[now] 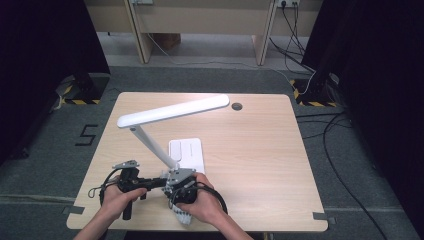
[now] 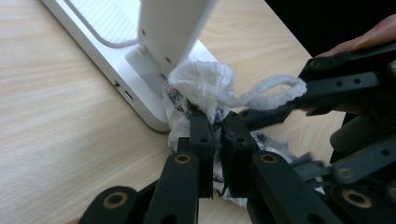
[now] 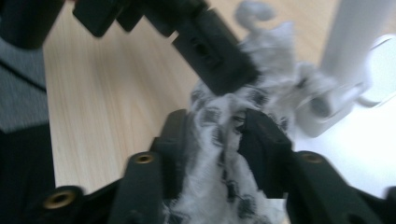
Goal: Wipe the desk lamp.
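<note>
Left tool (image 2: 214, 122) pinches the white cloth (image 2: 205, 84) beside the lamp (image 2: 173, 28); right tool (image 3: 215, 123) straddles it, jaws slack.

right gripper (image 3: 212, 128): jaws parted, patterned white cloth (image 3: 219, 186) seen between them, contact of pads not clear | left gripper (image 3: 212, 53): seen above, its tip laid against the cloth | lamp (image 3: 355, 37): white post and base seen at right | table (image 3: 107, 98): light wood
</note>
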`<state>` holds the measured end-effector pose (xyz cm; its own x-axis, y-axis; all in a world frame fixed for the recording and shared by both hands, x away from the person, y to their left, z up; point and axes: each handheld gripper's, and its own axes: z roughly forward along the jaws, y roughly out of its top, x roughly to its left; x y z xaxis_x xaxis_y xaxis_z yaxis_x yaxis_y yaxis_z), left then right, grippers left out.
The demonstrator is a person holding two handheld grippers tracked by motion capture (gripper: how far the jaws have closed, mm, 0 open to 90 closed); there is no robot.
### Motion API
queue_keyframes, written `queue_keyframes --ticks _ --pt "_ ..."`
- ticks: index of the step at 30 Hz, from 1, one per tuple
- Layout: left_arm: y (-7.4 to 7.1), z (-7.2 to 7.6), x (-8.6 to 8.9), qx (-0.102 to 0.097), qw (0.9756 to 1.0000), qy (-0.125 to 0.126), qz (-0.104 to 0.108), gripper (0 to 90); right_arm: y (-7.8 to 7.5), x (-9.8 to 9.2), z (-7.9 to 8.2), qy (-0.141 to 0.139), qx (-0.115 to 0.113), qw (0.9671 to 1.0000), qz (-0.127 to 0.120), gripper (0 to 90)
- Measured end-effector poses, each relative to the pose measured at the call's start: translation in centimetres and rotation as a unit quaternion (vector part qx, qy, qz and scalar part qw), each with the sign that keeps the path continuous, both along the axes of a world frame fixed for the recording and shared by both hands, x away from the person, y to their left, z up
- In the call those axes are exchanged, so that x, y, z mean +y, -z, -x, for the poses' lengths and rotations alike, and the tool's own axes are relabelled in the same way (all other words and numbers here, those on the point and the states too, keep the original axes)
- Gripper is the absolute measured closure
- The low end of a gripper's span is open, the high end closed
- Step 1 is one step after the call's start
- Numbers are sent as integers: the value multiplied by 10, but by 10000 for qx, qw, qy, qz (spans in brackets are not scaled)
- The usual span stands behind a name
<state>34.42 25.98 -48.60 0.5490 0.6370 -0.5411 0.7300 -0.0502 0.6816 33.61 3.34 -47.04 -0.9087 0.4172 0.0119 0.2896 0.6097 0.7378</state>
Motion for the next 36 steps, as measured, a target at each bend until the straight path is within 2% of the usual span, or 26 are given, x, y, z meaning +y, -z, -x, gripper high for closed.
queue_keyframes --ticks 4,5,7,8,9,10,11,12,13,14,15,18,19,21,24,27,30,32,36 --pt "-4 -3 8 -24 9997 -242 12 842 -14 -11 -5 190 1 9989 -417 513" --pt "-6 -5 14 -41 9992 -401 3 842 -22 -19 -8 294 -77 9980 -559 512" --pt "-6 -7 16 -43 9989 -462 -5 842 -26 -24 -11 362 -114 9973 -631 512" --pt "-9 -12 22 -36 9977 -670 8 842 -30 -33 -17 541 -149 9958 -724 539" --pt "-9 -12 22 -36 9977 -670 8 843 -30 -33 -17 541 -149 9958 -724 539" --pt "-10 -17 25 -65 9966 -819 25 843 -29 -42 -25 772 -203 9947 -642 592" --pt "-10 -17 25 -65 9966 -819 25 843 -29 -42 -25 772 -203 9947 -642 592" --pt "-12 -25 26 -124 9945 -1037 71 843 -23 -49 -34 984 -182 9937 -496 668" --pt "-13 -31 25 -180 9931 -1155 81 843 -19 -52 -40 1083 -178 9932 -399 692" --pt "-13 -31 25 -180 9931 -1155 81 843 -12 -54 -45 1216 -151 9920 -300 709" --pt "-14 -42 22 -280 9907 -1329 100 843 -8 -55 -49 1270 -144 9915 -252 722" --pt "-13 -59 16 -428 9871 -1544 68 842 5 -56 -59 1486 -139 9887 -151 736" --pt "-13 -59 16 -428 9871 -1544 68 842 5 -56 -59 1486 -139 9887 -151 736" --pt "-12 -75 11 -549 9845 -1664 -32 842 12 -54 -65 1601 -125 9870 -112 737" --pt "-7 -89 4 -545 9831 -1742 -111 842 19 -50 -71 1666 -165 9858 -96 736" --pt "-2 -99 -4 -581 9827 -1742 -250 841 23 -47 -73 1704 -183 9852 -49 735" --pt "5 -104 -9 -547 9834 -1699 -317 840 27 -45 -74 1706 -184 9852 34 734" --pt "9 -103 -10 -502 9846 -1642 -337 840 29 -45 -73 1707 -145 9852 79 734" --pt "11 -97 -11 -481 9864 -1542 -317 840 32 -47 -74 1747 -58 9846 -41 744"
